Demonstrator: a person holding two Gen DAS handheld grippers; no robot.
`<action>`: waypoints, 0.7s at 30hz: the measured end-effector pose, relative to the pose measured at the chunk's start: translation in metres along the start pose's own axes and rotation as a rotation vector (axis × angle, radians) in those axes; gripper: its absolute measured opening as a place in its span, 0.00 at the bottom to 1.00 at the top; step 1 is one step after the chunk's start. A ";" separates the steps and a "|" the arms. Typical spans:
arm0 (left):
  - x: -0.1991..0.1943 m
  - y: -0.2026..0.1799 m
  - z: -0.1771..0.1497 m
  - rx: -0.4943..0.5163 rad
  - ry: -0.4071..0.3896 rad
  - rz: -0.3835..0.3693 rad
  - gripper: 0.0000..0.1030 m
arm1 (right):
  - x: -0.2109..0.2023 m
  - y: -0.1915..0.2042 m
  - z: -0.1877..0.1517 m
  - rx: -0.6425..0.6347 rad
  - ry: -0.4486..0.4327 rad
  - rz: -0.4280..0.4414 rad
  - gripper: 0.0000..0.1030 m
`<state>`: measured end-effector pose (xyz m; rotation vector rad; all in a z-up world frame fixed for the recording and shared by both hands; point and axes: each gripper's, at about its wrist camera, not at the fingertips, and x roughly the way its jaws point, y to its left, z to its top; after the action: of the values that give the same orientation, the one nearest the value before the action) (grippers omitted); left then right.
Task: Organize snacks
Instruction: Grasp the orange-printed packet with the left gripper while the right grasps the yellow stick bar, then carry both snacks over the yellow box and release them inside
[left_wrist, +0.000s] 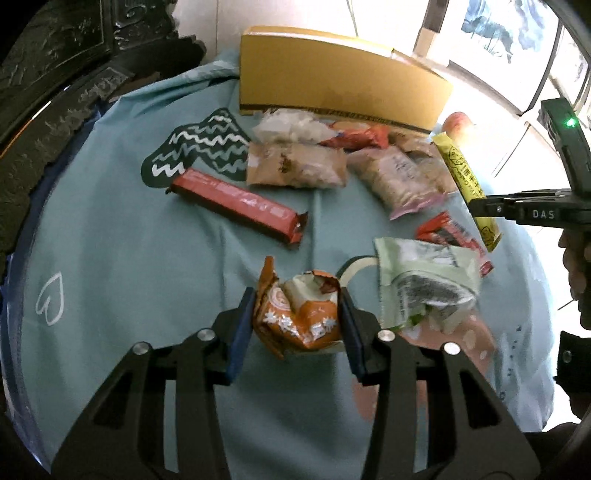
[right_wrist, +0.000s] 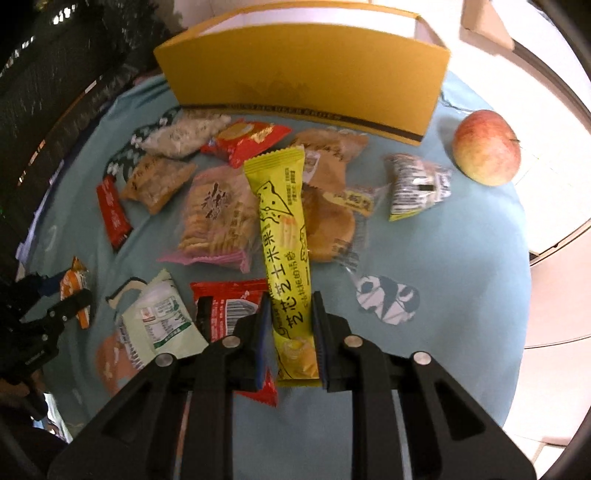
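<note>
Near the front of the teal tablecloth (left_wrist: 129, 277), my left gripper (left_wrist: 295, 321) is shut on a crumpled orange snack packet (left_wrist: 299, 317), with a blue pad pressing each side. The right wrist view shows the same packet (right_wrist: 72, 282) at the far left. My right gripper (right_wrist: 290, 332) is shut on the near end of a long yellow snack stick (right_wrist: 282, 221), which points away toward a yellow cardboard box (right_wrist: 303, 81). In the left wrist view that stick (left_wrist: 461, 173) hangs in the right gripper (left_wrist: 480, 206) at the right.
Several loose snacks lie on the cloth: a red bar (left_wrist: 236, 203), a pale green packet (right_wrist: 159, 317), a red packet (right_wrist: 229, 295) and a bag of crackers (right_wrist: 218, 218). An apple (right_wrist: 487, 147) sits at the right, near the table's edge. Dark carved furniture (left_wrist: 55, 74) stands left.
</note>
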<state>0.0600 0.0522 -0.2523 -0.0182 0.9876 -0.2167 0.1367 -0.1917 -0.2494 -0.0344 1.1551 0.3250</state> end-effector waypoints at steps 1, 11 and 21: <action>-0.001 -0.001 0.001 0.000 -0.001 -0.002 0.43 | -0.003 -0.001 0.000 0.007 -0.007 0.004 0.20; -0.008 -0.013 0.013 0.028 -0.025 -0.032 0.43 | -0.035 -0.005 -0.004 0.044 -0.068 0.020 0.20; -0.036 -0.026 0.074 0.027 -0.139 -0.041 0.43 | -0.095 -0.001 0.032 0.079 -0.217 0.033 0.20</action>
<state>0.0979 0.0272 -0.1791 -0.0290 0.8463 -0.2632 0.1312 -0.2084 -0.1508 0.0878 0.9534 0.3039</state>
